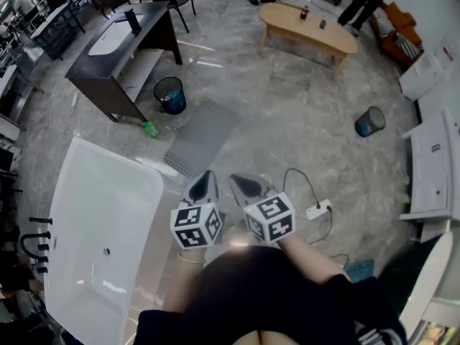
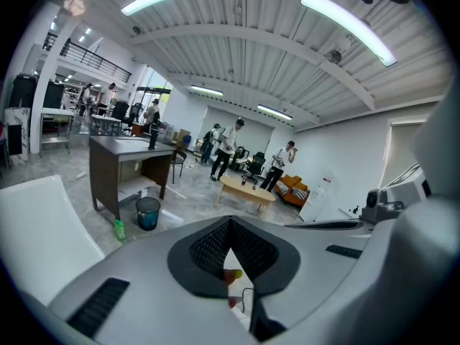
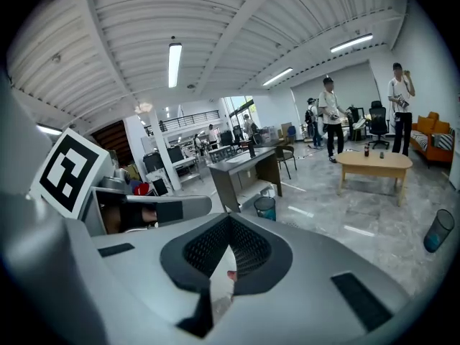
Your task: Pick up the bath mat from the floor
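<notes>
The bath mat (image 1: 201, 134) is a grey, dotted rectangle lying flat on the marble floor, between the bathtub and the black bin. Both grippers hang side by side above the floor just short of the mat's near end, pointing toward it. My left gripper (image 1: 204, 183) is shut with nothing in it, and its jaws (image 2: 230, 221) meet at the tip. To its right, my right gripper (image 1: 246, 185) is also shut and empty (image 3: 228, 221). Neither touches the mat. In both gripper views the jaws hide the mat.
A white bathtub (image 1: 100, 228) stands at the left. A dark vanity desk (image 1: 122, 49), a black bin (image 1: 169, 94) and a green bottle (image 1: 149, 129) lie beyond the mat. A power strip with its cable (image 1: 318, 209), a blue bin (image 1: 370, 121) and white cabinets (image 1: 431, 171) are at the right.
</notes>
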